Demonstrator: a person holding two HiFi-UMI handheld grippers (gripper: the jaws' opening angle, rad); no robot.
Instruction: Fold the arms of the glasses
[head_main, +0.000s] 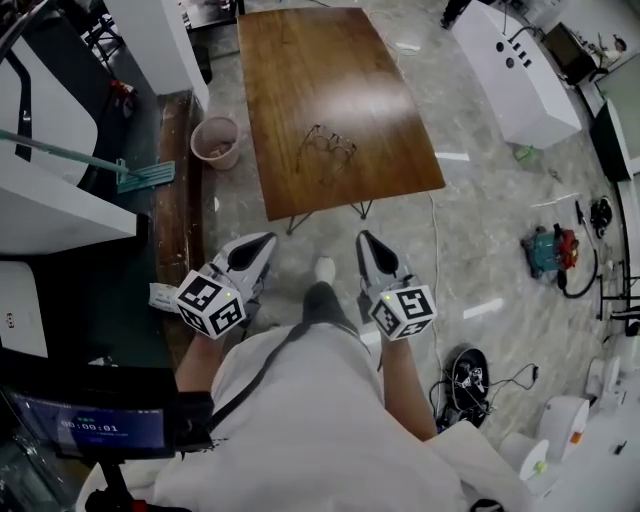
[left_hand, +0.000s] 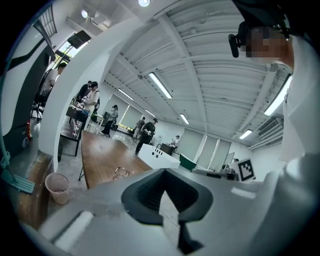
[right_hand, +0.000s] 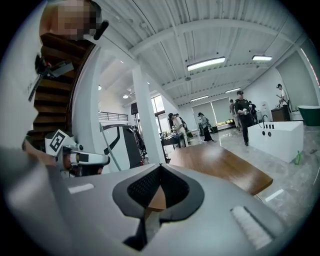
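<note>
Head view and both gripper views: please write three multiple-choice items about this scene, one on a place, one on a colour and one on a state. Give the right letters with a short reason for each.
1. Where do the glasses lie?
A. on the wooden table
B. on the floor
C. on the white cabinet

2. What colour is the bucket beside the table?
A. blue
B. pink
C. black

3. How do the jaws of the left tool and the right tool stand?
A. wide apart
B. closed on the glasses
C. together, with nothing between them

Answers:
1 A: the glasses rest on the tabletop, toward its end nearest the person.
2 B: the bucket is pale pink.
3 C: each gripper view shows its jaws meeting with nothing held.
</note>
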